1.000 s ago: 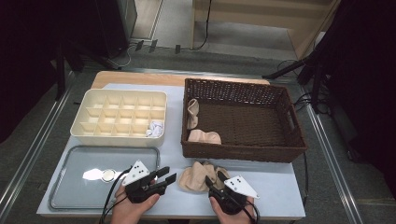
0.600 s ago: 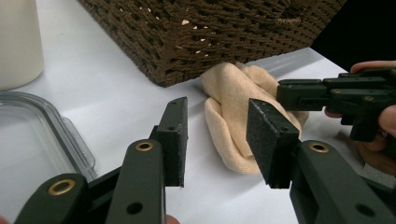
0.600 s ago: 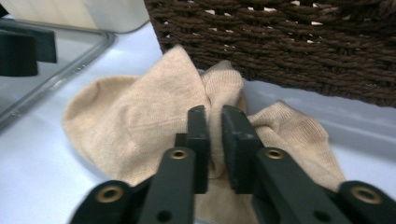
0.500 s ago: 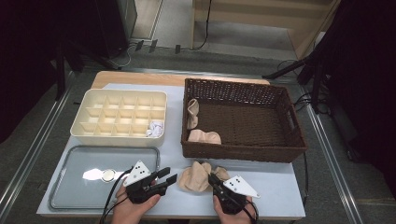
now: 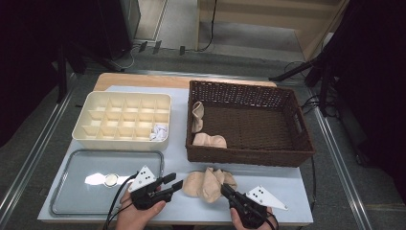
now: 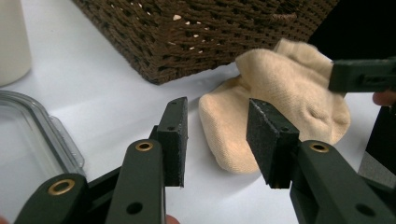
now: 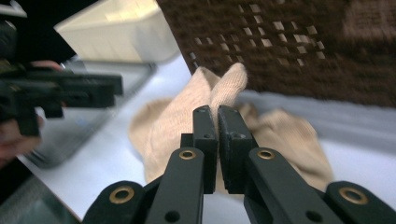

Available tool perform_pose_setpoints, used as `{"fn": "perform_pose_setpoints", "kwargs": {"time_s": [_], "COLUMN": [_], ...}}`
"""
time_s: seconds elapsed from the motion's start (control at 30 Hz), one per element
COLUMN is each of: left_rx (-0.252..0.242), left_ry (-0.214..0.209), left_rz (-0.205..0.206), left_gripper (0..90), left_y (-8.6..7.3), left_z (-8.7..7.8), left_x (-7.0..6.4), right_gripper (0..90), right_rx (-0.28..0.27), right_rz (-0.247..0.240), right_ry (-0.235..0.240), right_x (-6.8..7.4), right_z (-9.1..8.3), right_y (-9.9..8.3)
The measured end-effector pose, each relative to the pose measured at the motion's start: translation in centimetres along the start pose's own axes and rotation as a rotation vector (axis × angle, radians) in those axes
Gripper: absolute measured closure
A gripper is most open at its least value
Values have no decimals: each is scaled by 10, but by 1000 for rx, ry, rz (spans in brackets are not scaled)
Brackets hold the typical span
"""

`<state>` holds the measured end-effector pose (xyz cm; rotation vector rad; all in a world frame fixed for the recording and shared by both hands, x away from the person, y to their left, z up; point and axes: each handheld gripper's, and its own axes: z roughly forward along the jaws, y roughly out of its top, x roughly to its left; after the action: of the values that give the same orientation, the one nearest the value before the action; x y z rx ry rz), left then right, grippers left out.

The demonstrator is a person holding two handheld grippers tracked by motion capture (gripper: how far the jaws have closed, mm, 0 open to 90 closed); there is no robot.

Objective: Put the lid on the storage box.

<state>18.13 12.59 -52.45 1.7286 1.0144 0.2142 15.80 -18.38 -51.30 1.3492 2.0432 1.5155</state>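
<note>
Pale blue table [image 5: 287,184], front edge: beige sock [image 5: 208,183], crumpled, lying just before brown wicker basket [image 5: 249,158]. Left hand-held gripper [image 5: 173,182]: jaws wide apart, framing toe end of sock, not touching. Right hand-held gripper [image 5: 224,189]: jaws nearly closed, pinching raised fold of sock. Basket interior: two more beige socks [image 5: 209,140] at left wall. Cream divided tray [image 5: 122,120] at rear left; grey metal tray [image 5: 76,182] front left.
</note>
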Motion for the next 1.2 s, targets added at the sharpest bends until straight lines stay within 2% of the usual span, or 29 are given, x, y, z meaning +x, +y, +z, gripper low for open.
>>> {"fn": "perform_pose_setpoints", "kwargs": {"time_s": [0.03,0.07,0.1,0.13,0.2,0.23,0.27,0.3,0.37,0.4,0.5,0.6,0.63,0.67,0.7,0.73,0.77,0.83,0.93,1.13,1.17,1.2], "left_rx": [4,6,6,10,13,14,14,17,18,30,45,69,69,77,93,93,113,120,122,108,101,89], "left_ry": [0,-6,-6,-2,-6,-5,-5,-8,-8,-2,8,15,15,20,21,21,24,23,24,39,42,38], "left_rz": [1,-1,-1,0,2,-2,-2,-7,-12,-14,-22,-31,-31,-34,-33,-33,-24,-17,-7,-17,-17,-15], "left_gripper": [602,602,602,603,607,610,613,620,629,649,678,718,734,734,776,798,859,900,900,900,875,807], "left_y": [0,-1,-1,-1,-2,-2,-2,-2,-2,-2,-3,-3,-3,-3,-4,-4,-5,-4,-3,-4,-3,-3], "left_z": [1,2,2,3,4,5,5,6,7,10,13,18,18,19,22,22,24,24,25,29,29,28], "left_x": [0,-1,-1,-2,-2,-2,-2,-2,-2,-2,-2,-3,-3,-3,-3,-3,-4,-5,-4,-3,-3,-3], "right_gripper": [838,786,786,731,714,705,705,713,712,700,670,676,676,690,766,766,863,884,891,878,848,791], "right_rx": [35,38,38,18,3,-34,-34,-46,-41,-15,33,77,77,95,102,102,113,117,104,101,99,69], "right_rz": [-17,-23,-23,-33,-30,-19,-19,-1,0,33,28,19,19,1,-23,-23,-15,-16,-19,-22,-26,-32], "right_ry": [-20,-38,-38,-62,-72,-97,-97,-141,-159,-178,-171,-154,-154,-162,-177,-177,-176,-183,-191,-217,-217,-229], "right_x": [-6,-9,-9,-13,-16,-23,-23,-32,-36,-44,-47,-44,-44,-43,-41,-41,-40,-38,-38,-46,-47,-47], "right_z": [2,2,2,-1,-3,-8,-8,-10,-9,-2,11,22,22,25,27,27,26,25,22,19,19,17], "right_y": [-3,-3,-3,-3,-2,0,0,0,0,-1,-2,-4,-4,-4,-4,-4,-3,-2,0,0,-1,-1]}}
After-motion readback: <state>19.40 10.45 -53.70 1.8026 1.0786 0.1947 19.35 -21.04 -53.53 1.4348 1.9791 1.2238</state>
